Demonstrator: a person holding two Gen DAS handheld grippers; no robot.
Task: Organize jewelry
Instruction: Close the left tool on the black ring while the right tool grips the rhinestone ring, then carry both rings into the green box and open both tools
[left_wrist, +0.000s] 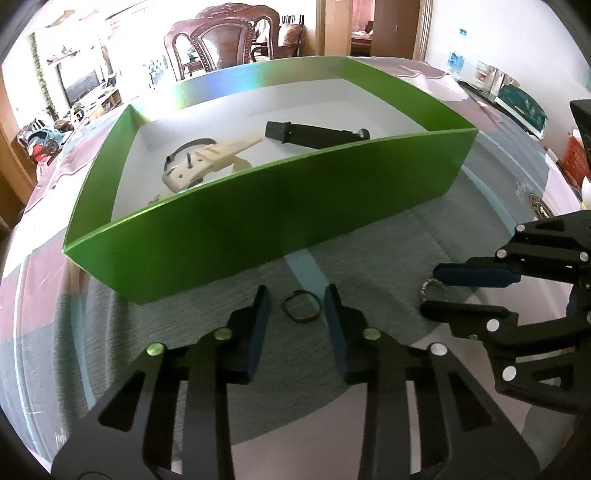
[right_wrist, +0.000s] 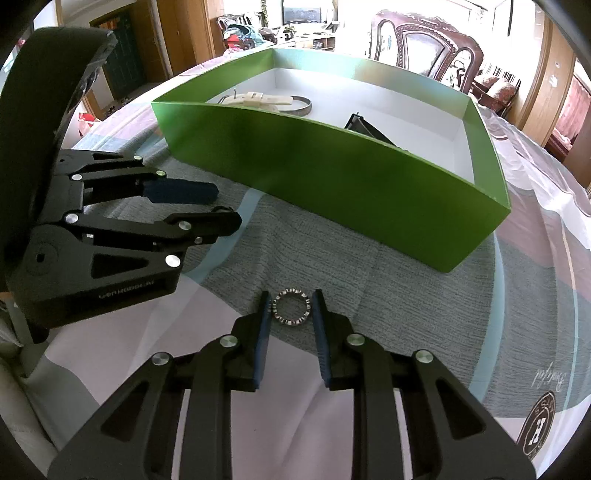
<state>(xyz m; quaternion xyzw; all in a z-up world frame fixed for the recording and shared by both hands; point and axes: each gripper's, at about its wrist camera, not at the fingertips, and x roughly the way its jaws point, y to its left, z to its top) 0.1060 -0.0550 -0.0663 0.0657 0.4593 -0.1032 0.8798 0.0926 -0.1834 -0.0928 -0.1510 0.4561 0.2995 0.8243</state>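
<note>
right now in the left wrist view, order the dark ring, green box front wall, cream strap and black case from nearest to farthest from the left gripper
1. dark ring, on the cloth between the left gripper fingers
2. green box front wall, just beyond
3. cream strap, inside, left
4. black case, inside, farther back, right

You have a green box (left_wrist: 266, 218) with a white floor, open-topped, on the cloth. Inside it lie a cream strap (left_wrist: 218, 155) over a dark band (left_wrist: 192, 144), and beside them a black bar (left_wrist: 314, 133). In front of the box, a thin dark ring (left_wrist: 301, 306) lies flat, and a studded silver ring (right_wrist: 290, 307) lies flat well apart from it.
</note>
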